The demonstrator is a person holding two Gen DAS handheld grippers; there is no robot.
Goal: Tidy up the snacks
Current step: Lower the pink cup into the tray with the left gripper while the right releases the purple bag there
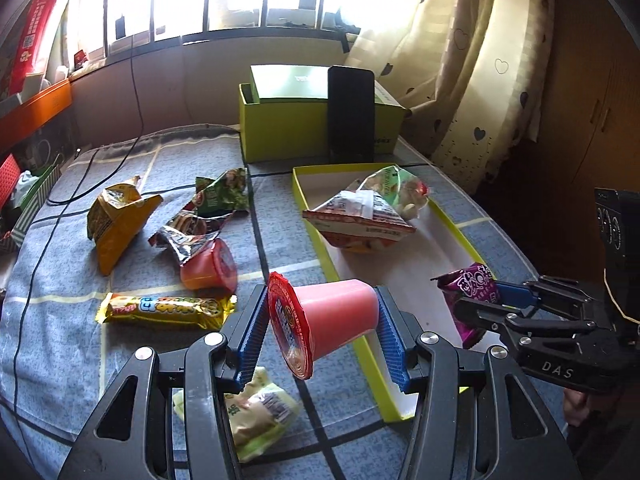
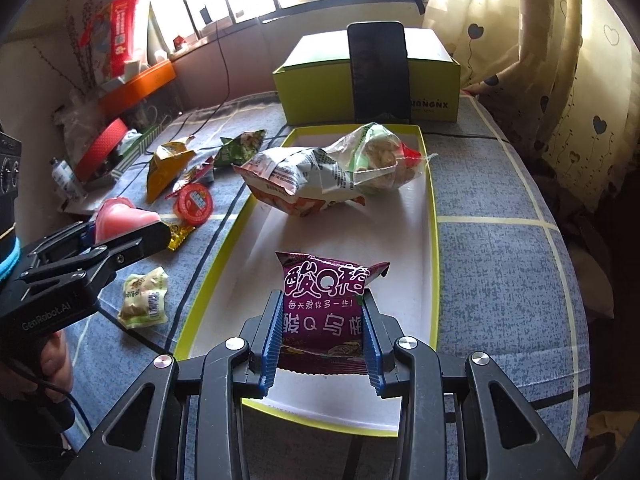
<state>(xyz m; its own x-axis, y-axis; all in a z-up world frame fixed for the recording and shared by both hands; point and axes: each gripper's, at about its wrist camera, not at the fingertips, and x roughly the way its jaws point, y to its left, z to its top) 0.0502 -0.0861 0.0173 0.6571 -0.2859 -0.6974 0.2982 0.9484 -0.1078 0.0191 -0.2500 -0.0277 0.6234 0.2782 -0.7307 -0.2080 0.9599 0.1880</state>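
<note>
The pink plastic jelly cup (image 1: 334, 314) is gripped sideways in the left claw (image 1: 322, 332) above the yellow-rimmed tray (image 1: 316, 222); its tapered wall may slip. The purple foil sachet (image 2: 326, 314), pinched in the right claw (image 2: 322, 334) over the tray, may crumple loose.

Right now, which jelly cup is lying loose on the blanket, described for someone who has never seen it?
Start at the shallow yellow-rimmed tray and look left across the dark stripe. The loose jelly cup lies on its side against a torn foil wrapper. Unlike the jelly cup in the left gripper, nothing grips it.
</note>
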